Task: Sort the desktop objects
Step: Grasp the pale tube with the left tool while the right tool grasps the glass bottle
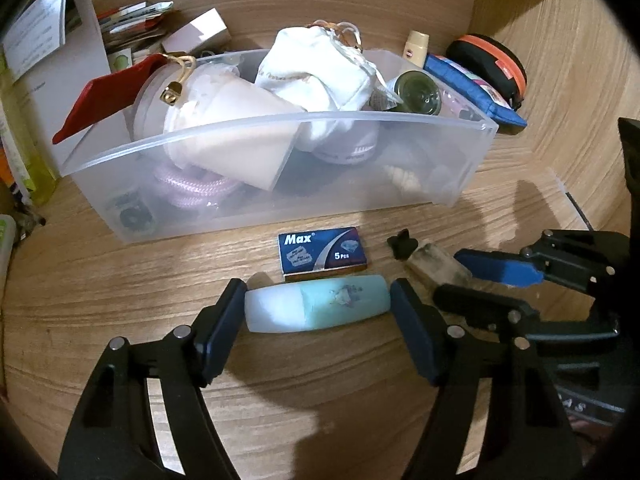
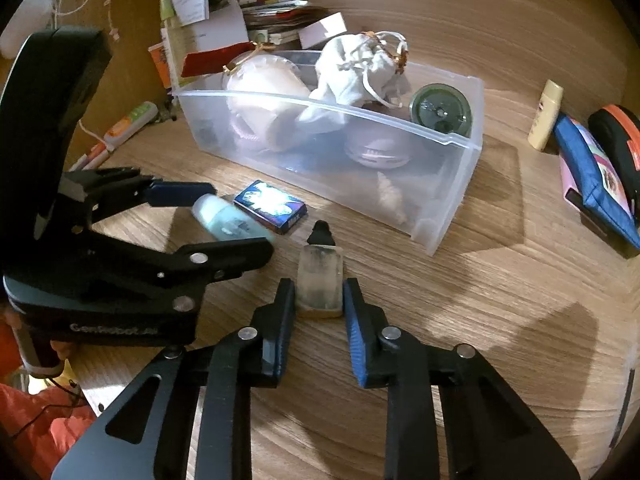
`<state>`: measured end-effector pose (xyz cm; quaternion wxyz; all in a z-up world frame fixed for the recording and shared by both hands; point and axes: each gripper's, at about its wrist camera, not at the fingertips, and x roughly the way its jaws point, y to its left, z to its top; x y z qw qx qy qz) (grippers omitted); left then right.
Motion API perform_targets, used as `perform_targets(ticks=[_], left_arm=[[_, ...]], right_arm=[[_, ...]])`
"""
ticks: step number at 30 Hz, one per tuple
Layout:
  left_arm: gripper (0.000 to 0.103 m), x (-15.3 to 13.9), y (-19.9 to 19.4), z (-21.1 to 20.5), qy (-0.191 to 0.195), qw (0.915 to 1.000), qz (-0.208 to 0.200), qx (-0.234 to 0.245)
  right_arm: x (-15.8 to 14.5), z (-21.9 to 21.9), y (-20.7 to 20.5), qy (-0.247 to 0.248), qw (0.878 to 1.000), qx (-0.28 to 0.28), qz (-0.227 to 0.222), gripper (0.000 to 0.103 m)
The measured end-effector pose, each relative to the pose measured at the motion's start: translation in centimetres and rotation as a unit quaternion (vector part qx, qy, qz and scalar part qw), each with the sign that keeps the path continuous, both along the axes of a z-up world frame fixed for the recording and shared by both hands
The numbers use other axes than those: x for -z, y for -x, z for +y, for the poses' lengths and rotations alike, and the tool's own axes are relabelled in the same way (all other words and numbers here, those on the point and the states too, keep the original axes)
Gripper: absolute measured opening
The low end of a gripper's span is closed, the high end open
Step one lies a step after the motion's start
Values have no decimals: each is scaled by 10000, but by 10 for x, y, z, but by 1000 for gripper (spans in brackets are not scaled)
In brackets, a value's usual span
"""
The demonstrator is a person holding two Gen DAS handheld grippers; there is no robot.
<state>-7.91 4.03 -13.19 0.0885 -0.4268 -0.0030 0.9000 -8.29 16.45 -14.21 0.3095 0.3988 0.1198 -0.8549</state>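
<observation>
A pale teal and white bottle [image 1: 318,308] lies on its side on the wooden desk, and my left gripper [image 1: 318,310] is shut on its two ends. It also shows in the right wrist view [image 2: 230,218] inside the left gripper [image 2: 224,220]. A small clear dropper bottle with a black cap [image 2: 320,276] lies on the desk, and my right gripper [image 2: 319,300] is shut on its body. It shows in the left wrist view [image 1: 436,266] too, between the right gripper's fingers [image 1: 500,268]. A blue "Max" box [image 1: 322,254] lies just in front of the clear plastic bin [image 1: 280,128].
The bin [image 2: 452,140] holds a white cloth pouch [image 2: 356,68], a pink item, a green jar [image 2: 440,110] and more. Papers and boxes [image 1: 132,24] stand behind it. A cream tube [image 2: 544,116], blue pouch [image 2: 596,184] and black-orange case [image 1: 488,64] lie to the right.
</observation>
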Motion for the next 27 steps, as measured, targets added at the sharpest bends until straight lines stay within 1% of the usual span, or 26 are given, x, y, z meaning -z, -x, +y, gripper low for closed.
perform_targets(ticks=[3,7,13,21,27], left_arm=[[73,-3,-4,-4,-139,9999,39,-13],[73,-7,-8,-11,-221,9996,152,-83],[73,-17,-18,-23,-304,9987,373,-151],[73,-33,-28,-36,-512,9960,701,-200],[73,-47,-37,-44,-649,9933,943,-169]], right_arm=[[-1,-1,0,28,9999,100,6,22],[-5,1,-1,165,9995,239,114,22],[-15,3,-7,431,9985,323,135,21],[-34,6,-18,604,9968,440,298,21],[-50,4,-29,650,9953,492,523,21]])
